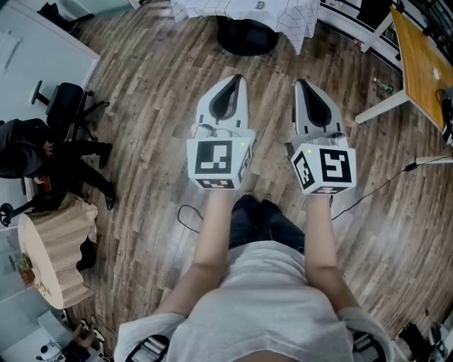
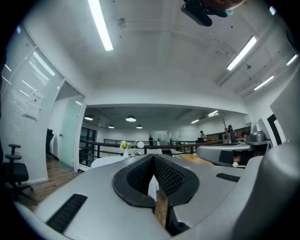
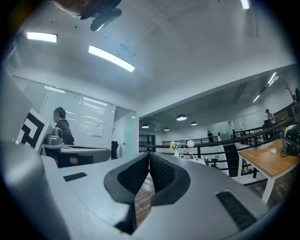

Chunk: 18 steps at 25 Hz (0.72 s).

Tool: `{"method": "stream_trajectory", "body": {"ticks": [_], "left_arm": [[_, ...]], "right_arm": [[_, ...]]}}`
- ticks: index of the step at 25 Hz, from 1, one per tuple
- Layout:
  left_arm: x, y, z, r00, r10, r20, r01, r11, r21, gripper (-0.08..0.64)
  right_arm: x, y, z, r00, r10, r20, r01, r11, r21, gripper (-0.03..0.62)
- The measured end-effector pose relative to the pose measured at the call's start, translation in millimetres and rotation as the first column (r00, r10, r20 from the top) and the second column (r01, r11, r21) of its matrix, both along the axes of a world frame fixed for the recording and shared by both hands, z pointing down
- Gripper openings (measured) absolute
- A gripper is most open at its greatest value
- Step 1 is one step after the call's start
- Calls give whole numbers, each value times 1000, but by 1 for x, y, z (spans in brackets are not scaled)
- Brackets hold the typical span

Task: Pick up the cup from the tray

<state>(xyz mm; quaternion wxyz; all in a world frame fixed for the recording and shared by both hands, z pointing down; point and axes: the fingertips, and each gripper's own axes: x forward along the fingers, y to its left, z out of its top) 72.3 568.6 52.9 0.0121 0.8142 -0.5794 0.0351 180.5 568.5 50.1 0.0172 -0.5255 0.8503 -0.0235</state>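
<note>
While you're holding both arms out over the brown wood-plank floor [image 1: 141,106], your grey-and-white left gripper [image 1: 236,79] has its black ribbed pads [image 2: 161,171] pressed together on nothing, and your right gripper [image 1: 298,83] is closed and empty too. Further ahead is a table with a white checked cloth [image 1: 241,10] on a round black base [image 1: 246,37]. No view shows the cup, so I can't tell where it sits.

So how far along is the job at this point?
Done: nothing shows yet. In hand: nothing. The left tongs and right tongs are both shut and empty, held side by side above the wooden floor, facing a cloth-covered table. Left: everything. No cup or tray is in view, so finding them, opening, gripping and lifting are all to come.
</note>
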Motion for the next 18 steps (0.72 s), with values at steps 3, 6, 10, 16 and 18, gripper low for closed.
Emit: {"method": "stream_trajectory", "body": {"ticks": [3, 6, 10, 16, 18], "left_arm": [[0, 2, -1, 1000, 0, 0, 0, 1000, 4, 8], [0, 2, -2, 1000, -2, -2, 2, 1000, 4, 8], [-2, 0, -2, 1000, -6, -2, 6, 1000, 3, 8], [1, -3, 2, 1000, -7, 2, 7, 1000, -2, 8], [3, -6, 6, 1000, -10, 2, 10, 1000, -8, 8]], "right_arm": [[-1, 2, 0, 1000, -4, 1, 4, 1000, 2, 9], [-2, 3, -1, 1000, -7, 5, 7, 1000, 0, 9], [-3, 1, -1, 1000, -10, 4, 10, 1000, 1, 9], [0, -3, 2, 999, -21, 25, 21, 1000, 0, 9], [5, -5, 3, 1000, -15, 27, 15, 1000, -1, 9]]}}
